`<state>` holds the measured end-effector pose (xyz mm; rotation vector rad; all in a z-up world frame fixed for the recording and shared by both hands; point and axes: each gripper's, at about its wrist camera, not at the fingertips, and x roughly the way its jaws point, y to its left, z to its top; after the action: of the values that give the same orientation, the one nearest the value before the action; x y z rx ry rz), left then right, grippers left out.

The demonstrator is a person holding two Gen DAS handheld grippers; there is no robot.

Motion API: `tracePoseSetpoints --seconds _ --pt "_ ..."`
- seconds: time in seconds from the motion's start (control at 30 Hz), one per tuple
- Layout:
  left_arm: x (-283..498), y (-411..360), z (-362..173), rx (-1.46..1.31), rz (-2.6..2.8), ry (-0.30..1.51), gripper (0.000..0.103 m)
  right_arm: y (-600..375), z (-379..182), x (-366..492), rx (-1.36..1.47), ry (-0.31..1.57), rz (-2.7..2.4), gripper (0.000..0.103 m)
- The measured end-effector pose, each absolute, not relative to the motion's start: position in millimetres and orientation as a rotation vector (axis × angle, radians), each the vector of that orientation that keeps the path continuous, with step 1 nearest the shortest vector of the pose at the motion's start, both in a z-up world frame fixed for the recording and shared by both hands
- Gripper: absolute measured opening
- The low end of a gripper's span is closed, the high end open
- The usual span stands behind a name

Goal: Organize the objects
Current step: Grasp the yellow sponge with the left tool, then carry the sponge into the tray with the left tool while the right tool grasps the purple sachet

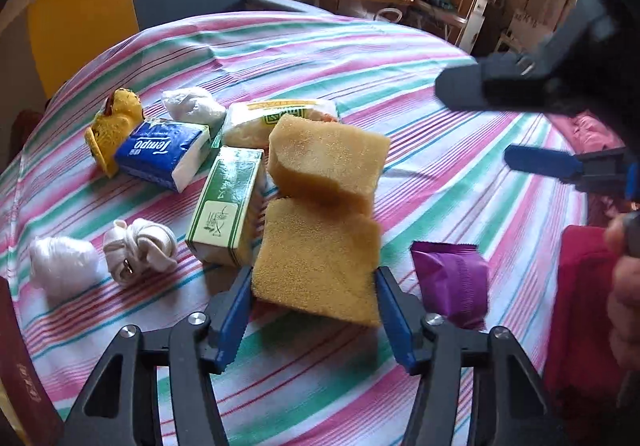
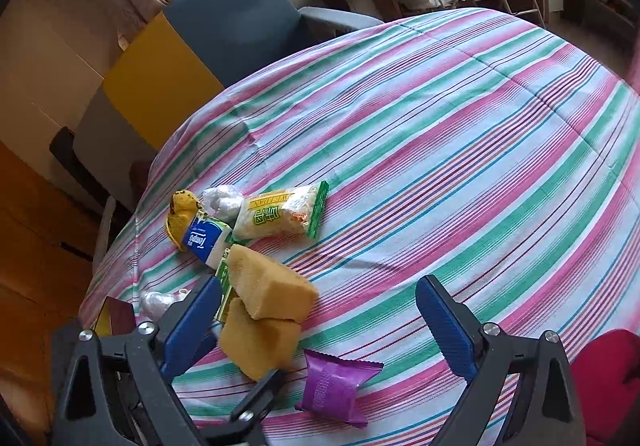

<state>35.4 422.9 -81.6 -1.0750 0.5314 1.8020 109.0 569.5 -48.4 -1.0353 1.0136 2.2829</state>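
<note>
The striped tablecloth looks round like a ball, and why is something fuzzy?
Both wrist views use fisheye lenses, bending the pink-and-green striped tablecloth into a dome; in the left wrist view, the other black-and-blue gripper at the right edge looks blurred; in the right wrist view, the window glares white.

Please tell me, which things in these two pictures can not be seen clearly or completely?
- Green box: right wrist view, mostly hidden behind the sponges and a blue finger.
- White bundles: right wrist view, half covered by the gripper finger.
- Dark red book: left wrist view, cut off by the left edge.
- Red cloth: both views, cut off at the right edge.
</note>
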Motion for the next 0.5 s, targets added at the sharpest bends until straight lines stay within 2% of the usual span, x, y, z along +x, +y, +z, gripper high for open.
tracePoseSetpoints --seconds 0.23,0.5 --pt "42 364 -49 -1.038 1.843 0.399 0.056 569 -61 101 -1.165 0.95 2.227 0.098" --pt "44 302 -19 -1.025 1.944 0.341 0.056 559 -79 97 -1.349 0.887 2.173 0.098"
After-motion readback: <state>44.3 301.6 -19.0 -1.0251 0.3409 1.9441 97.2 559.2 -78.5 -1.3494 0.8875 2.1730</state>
